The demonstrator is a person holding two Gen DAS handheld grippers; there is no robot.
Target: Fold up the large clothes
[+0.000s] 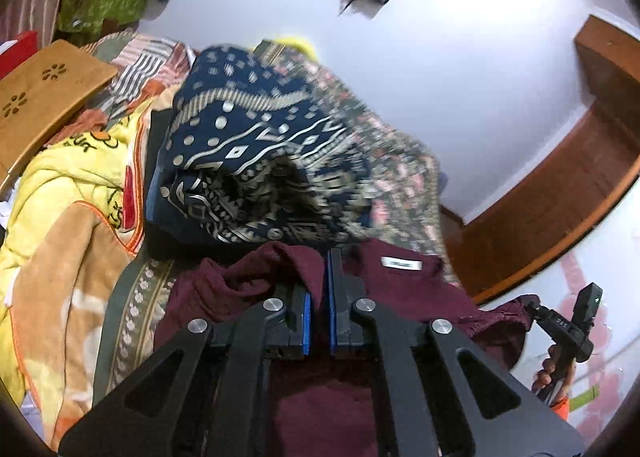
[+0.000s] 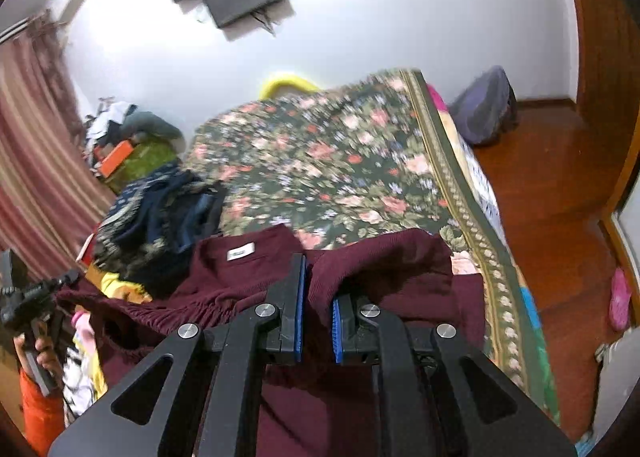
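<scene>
A maroon knit garment (image 1: 416, 289) with a white neck label (image 1: 401, 264) hangs between both grippers, lifted above the floral bedspread (image 2: 320, 161). My left gripper (image 1: 319, 289) is shut on a fold of the maroon fabric at one shoulder. My right gripper (image 2: 318, 289) is shut on the maroon garment (image 2: 380, 265) at the other shoulder; the label (image 2: 241, 254) shows to its left. The right gripper also shows in the left wrist view (image 1: 576, 333), and the left one in the right wrist view (image 2: 28, 297).
A navy patterned cloth (image 1: 248, 161) is heaped on the bed behind the garment. A yellow and orange blanket (image 1: 68, 225) lies left. A wooden lap tray (image 1: 44, 97) sits far left. A wooden floor (image 2: 560, 197) runs right of the bed, with a grey bag (image 2: 484, 105).
</scene>
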